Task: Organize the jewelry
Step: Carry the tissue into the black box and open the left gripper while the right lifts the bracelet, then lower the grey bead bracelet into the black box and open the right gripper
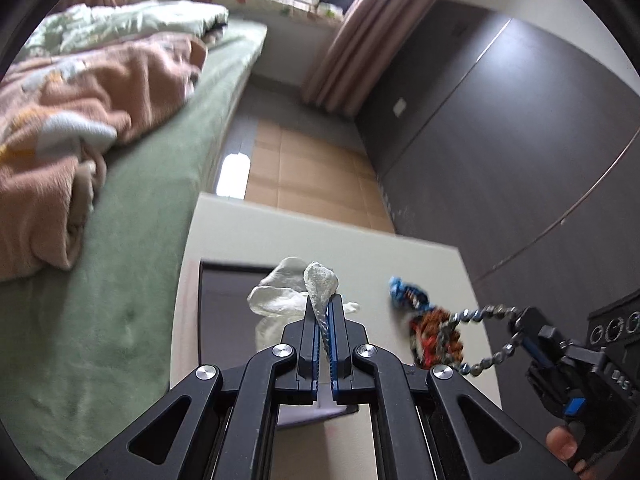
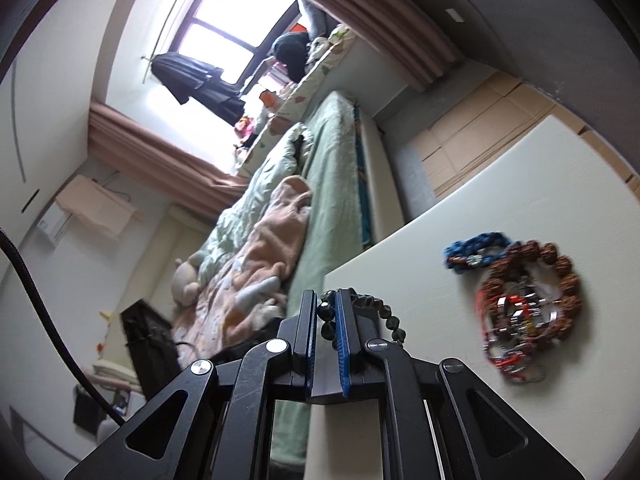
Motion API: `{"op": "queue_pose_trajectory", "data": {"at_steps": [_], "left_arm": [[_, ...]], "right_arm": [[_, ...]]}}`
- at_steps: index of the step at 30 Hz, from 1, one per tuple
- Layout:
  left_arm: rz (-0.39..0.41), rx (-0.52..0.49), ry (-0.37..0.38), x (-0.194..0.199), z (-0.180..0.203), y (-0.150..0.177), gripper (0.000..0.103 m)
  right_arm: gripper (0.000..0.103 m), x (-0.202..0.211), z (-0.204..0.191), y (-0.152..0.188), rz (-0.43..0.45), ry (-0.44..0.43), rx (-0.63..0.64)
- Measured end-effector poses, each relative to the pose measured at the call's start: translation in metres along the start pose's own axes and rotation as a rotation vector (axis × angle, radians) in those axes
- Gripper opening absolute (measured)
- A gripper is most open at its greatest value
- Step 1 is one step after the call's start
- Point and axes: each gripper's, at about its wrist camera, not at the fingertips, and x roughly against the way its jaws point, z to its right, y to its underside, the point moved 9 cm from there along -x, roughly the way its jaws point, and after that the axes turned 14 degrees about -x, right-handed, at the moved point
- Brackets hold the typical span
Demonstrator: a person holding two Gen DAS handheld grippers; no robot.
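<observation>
My left gripper (image 1: 323, 300) is shut on a white drawstring pouch (image 1: 320, 286), held above a white table (image 1: 436, 264); more of the white pouch fabric (image 1: 276, 300) hangs behind it. My right gripper (image 2: 329, 300) is shut on a dark grey beaded bracelet (image 2: 384, 314); it shows in the left wrist view (image 1: 522, 322) with the bracelet (image 1: 486, 314) dangling as a loop. A blue braided bracelet (image 2: 478, 250) and a pile of brown bead and red-silver bracelets (image 2: 528, 308) lie on the table (image 2: 540, 184). The pile also shows in the left wrist view (image 1: 434, 330).
A dark tray or box (image 1: 228, 304) sits on the table under the pouch. A bed with a green sheet (image 1: 160, 216) and a pink blanket (image 1: 80, 120) runs along the left. A dark wardrobe (image 1: 500, 128) stands to the right. Tan floor lies beyond the table.
</observation>
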Motion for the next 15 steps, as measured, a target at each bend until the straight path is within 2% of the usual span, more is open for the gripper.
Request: {"op": "queue_pose_trajectory", "data": {"at_steps": [1,2,3,5,9,15], "left_arm": [[-0.007,0.001,-0.002,0.000,-0.002,0.001,0.011],[-0.008,0.002,-0.007,0.001,-0.004,0.002,0.030],[0.001,0.008,-0.010,0.004,-0.006,0.002,0.059],[0.037,0.022,-0.011,0.012,-0.011,-0.002,0.082],[0.081,0.045,-0.060,0.030,-0.026,-0.007,0.082],[0.097,0.103,-0.071,0.042,-0.047,-0.008,0.082]], "right_arm": [[0.010,-0.001,-0.002,0.002,-0.005,-0.008,0.003],[0.010,-0.005,-0.006,0.005,-0.014,-0.021,0.008],[0.010,-0.007,-0.008,0.008,-0.022,-0.031,0.011],[0.010,-0.015,-0.014,0.014,-0.040,-0.046,0.023],[0.010,-0.031,-0.023,0.027,-0.070,-0.053,0.052],[0.010,-0.060,-0.028,0.039,-0.114,-0.034,0.076]]}}
